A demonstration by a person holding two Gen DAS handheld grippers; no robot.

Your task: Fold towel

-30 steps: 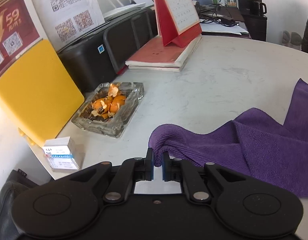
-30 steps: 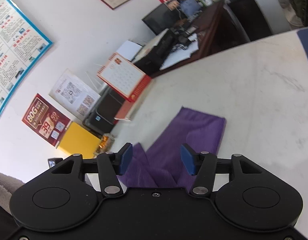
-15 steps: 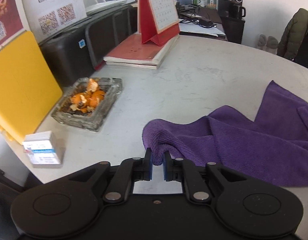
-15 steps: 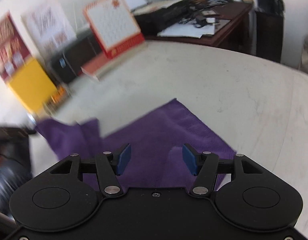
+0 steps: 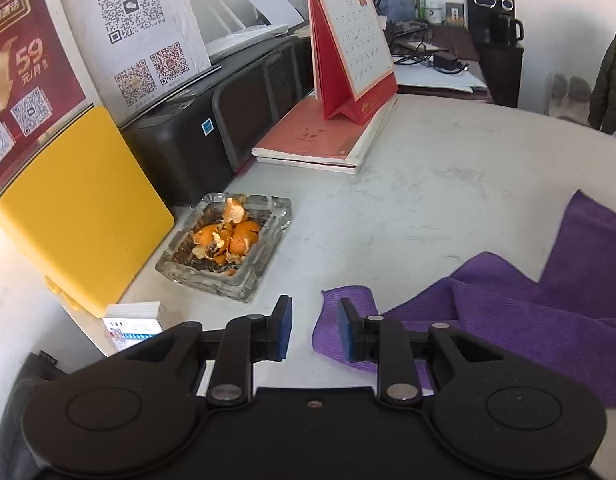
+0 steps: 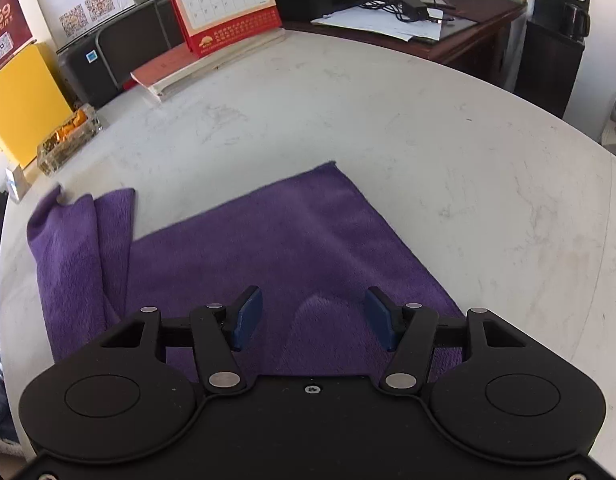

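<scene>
Purple towel [image 6: 292,240] lies rumpled on the white surface [image 6: 448,152]. Left tongs [image 5: 315,328] opening, the towel's corner by the right pad, not pinched. Right tongs [image 6: 314,318] parted above the towel, gripping nothing.

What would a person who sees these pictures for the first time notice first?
The purple towel spread on the white round table, with a rumpled fold at its left end, draws the eye first. The left gripper is opening over the towel's corner, and the right gripper hangs open above the cloth. At the table's left edge, a glass ashtray holds bright orange peel.
</scene>
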